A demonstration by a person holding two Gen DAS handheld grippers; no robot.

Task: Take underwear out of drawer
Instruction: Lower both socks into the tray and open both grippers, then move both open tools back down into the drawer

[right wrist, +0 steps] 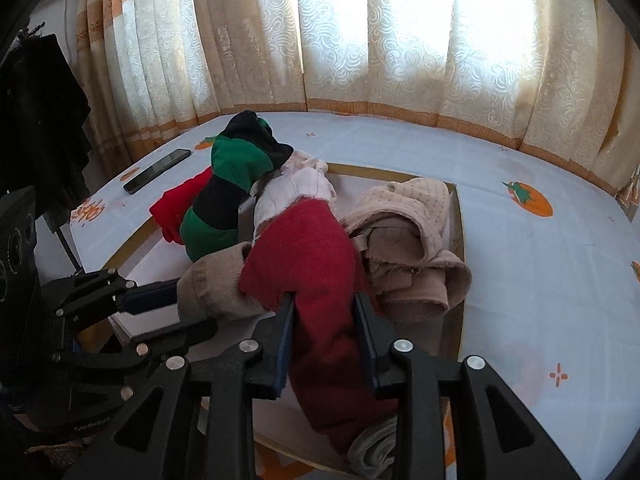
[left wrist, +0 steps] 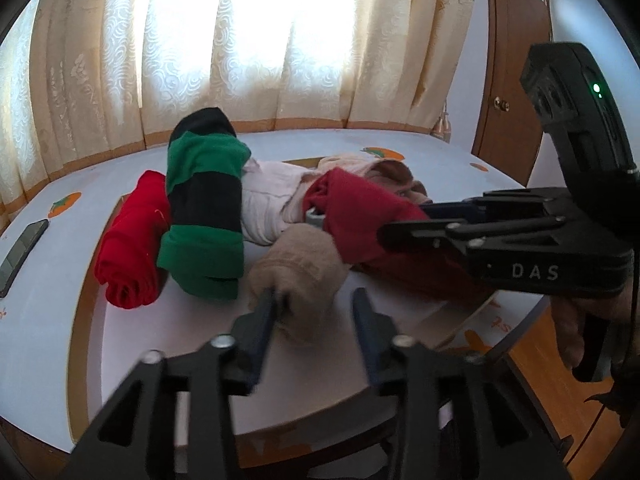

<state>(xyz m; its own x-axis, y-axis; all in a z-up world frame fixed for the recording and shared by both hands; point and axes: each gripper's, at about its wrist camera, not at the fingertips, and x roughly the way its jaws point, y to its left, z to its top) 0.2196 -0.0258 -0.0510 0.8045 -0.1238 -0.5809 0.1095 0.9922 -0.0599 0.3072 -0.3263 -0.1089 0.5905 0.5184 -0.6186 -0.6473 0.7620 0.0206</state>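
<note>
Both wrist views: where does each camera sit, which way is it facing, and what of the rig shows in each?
Left wrist: on the left gripper, looking forward and down at the beige roll; the right gripper crosses from the right.
Right wrist: on the right gripper, looking forward and down along the dark red garment between its fingers; the left gripper enters from the left.
Shared: green-and-black roll, curtain.

Patterned cream curtains (right wrist: pixel 360 40) hang backlit behind the bed. A dark phone (right wrist: pixel 157 171) lies flat on the pale sheet (right wrist: pixel 540 280) printed with orange fruit. Wooden door (left wrist: pixel 508 80) at right.
</note>
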